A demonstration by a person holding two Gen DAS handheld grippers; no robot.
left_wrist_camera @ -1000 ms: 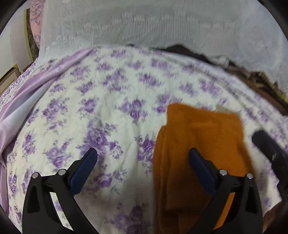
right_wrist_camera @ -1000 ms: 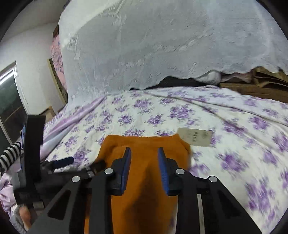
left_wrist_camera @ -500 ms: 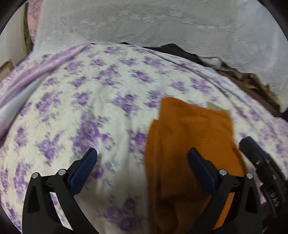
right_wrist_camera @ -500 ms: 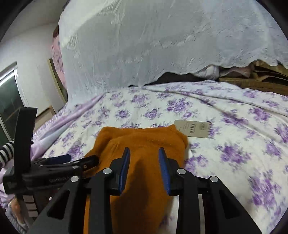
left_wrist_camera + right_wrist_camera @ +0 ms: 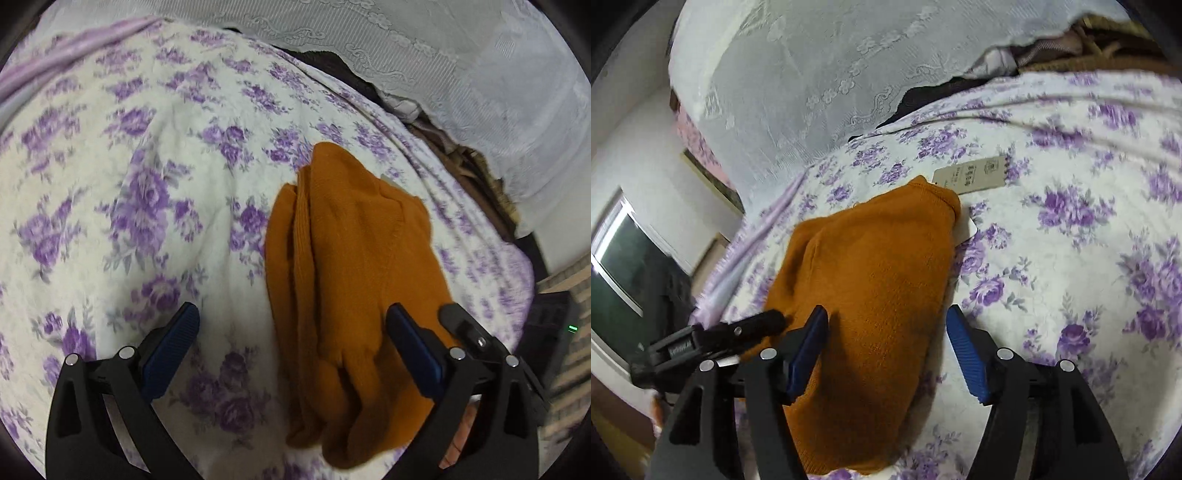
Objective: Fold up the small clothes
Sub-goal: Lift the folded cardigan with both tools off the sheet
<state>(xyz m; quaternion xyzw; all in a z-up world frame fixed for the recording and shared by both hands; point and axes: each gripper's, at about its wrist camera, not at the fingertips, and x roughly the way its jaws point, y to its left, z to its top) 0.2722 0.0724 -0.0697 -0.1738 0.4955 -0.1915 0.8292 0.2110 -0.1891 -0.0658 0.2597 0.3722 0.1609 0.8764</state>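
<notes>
An orange knit garment (image 5: 354, 258) lies folded lengthwise on the purple-flowered bedspread (image 5: 147, 192). My left gripper (image 5: 291, 314) stands wide open just above the garment's near end, its right finger over the cloth and its left finger over the bedspread. In the right wrist view the garment (image 5: 871, 273) runs between the fingers of my right gripper (image 5: 888, 314). Its jaws are opening and the pads stand clear of the cloth. A paper tag (image 5: 971, 175) sticks out past the garment's far end. Each gripper shows at the edge of the other's view: the right gripper (image 5: 461, 325) and the left gripper (image 5: 738, 332).
A white lace cloth (image 5: 812, 74) hangs along the far side of the bed, with dark and brown fabrics (image 5: 476, 166) heaped under it. A window (image 5: 620, 266) is at the left. Bedspread lies bare to the left (image 5: 92, 221) and right (image 5: 1089, 258) of the garment.
The right gripper's jaws have spread apart and let go of the orange garment. Both grippers have tipped downward and come closer to the bed.
</notes>
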